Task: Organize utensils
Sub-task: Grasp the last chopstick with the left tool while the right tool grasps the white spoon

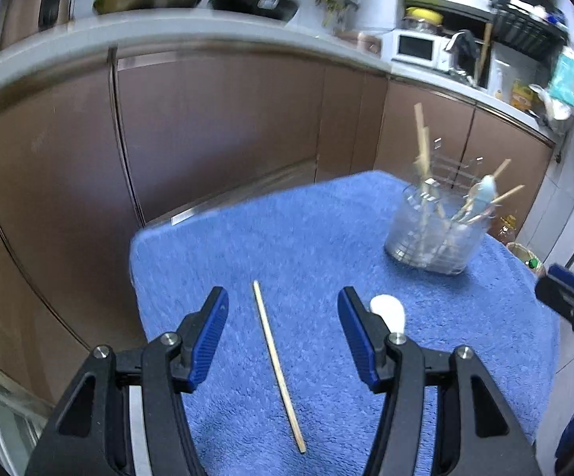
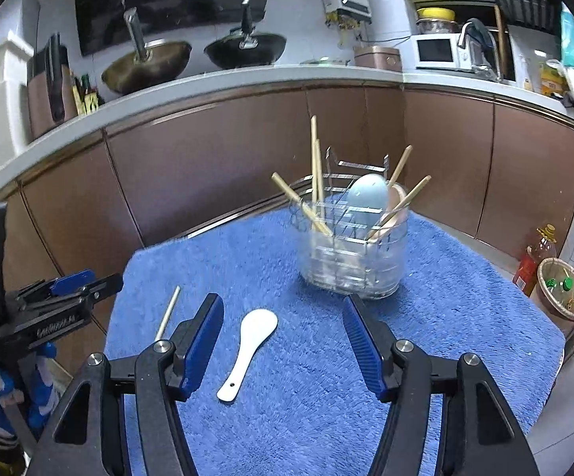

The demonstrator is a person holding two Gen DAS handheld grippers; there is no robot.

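A single wooden chopstick (image 1: 278, 365) lies on the blue towel (image 1: 287, 238), between the open fingers of my left gripper (image 1: 283, 297), which hovers above it. A white spoon (image 2: 249, 353) lies on the towel between the open fingers of my right gripper (image 2: 283, 305); its bowl shows in the left wrist view (image 1: 390, 311). The clear utensil holder (image 2: 352, 258) stands at the towel's far side with several chopsticks and a light blue spoon (image 2: 366, 198) in it; the holder also shows in the left wrist view (image 1: 437, 234). The chopstick's far end shows in the right wrist view (image 2: 168, 311).
Brown cabinet doors (image 2: 207, 166) and a white counter with two woks (image 2: 148, 63) run behind the table. A microwave (image 2: 437, 51) sits on the counter to the right. An oil bottle (image 2: 532, 261) and a bin (image 2: 562, 289) stand on the floor at the right.
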